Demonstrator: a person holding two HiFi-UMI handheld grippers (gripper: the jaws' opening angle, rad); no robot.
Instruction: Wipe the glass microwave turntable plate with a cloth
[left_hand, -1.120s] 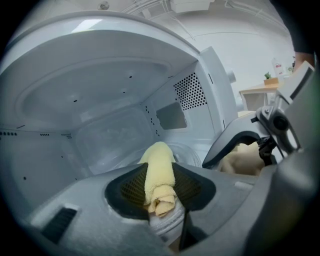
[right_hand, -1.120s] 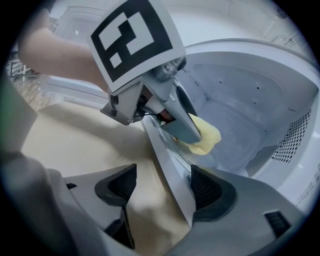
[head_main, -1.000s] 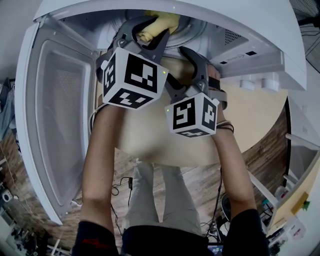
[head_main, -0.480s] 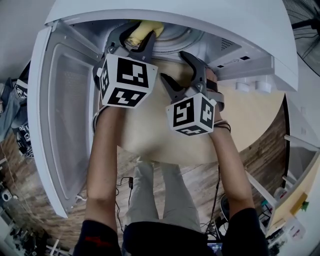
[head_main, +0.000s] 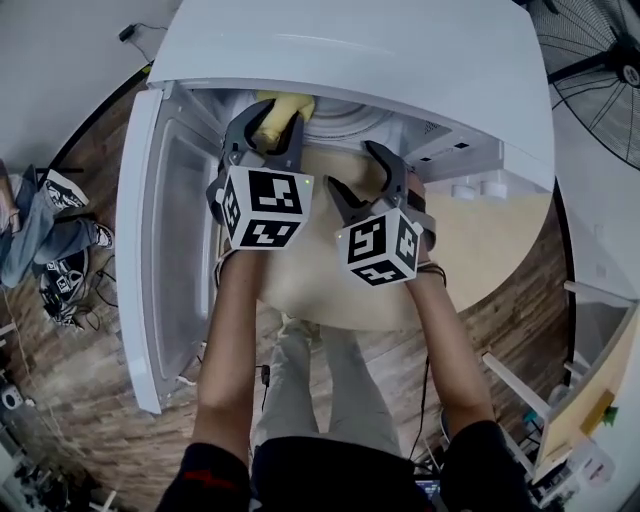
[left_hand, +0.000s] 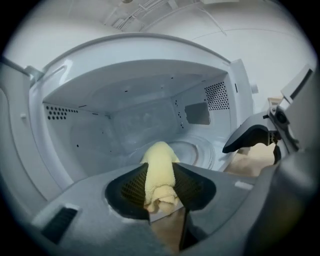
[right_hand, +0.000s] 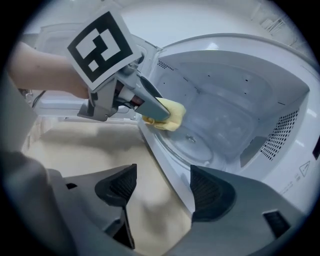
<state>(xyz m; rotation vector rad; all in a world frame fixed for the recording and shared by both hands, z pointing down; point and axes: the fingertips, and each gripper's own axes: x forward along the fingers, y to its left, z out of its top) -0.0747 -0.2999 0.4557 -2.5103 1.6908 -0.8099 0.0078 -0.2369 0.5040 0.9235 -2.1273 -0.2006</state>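
Observation:
A rolled yellow cloth (left_hand: 159, 172) is clamped in my left gripper (left_hand: 160, 187), which is shut on it at the microwave's mouth. The cloth (head_main: 277, 112) and left gripper (head_main: 264, 137) also show in the head view, and the cloth (right_hand: 167, 116) shows in the right gripper view, poking over the cavity's front lip. The glass turntable plate (right_hand: 202, 145) lies on the oven floor, its rim (left_hand: 197, 152) just beyond the cloth. My right gripper (right_hand: 165, 187) is open and empty, held over the tan table just outside the cavity's front edge (head_main: 360, 175).
The white microwave (head_main: 360, 60) stands open, its door (head_main: 160, 240) swung out to the left. It sits on a round tan table (head_main: 490, 240). A fan (head_main: 600, 70) stands at the far right. Wooden floor and cables lie below.
The head view has pulled back and tilted, so the microwave looks smaller. Both grippers sit a little further from the cavity, the left still holding the cloth at the opening.

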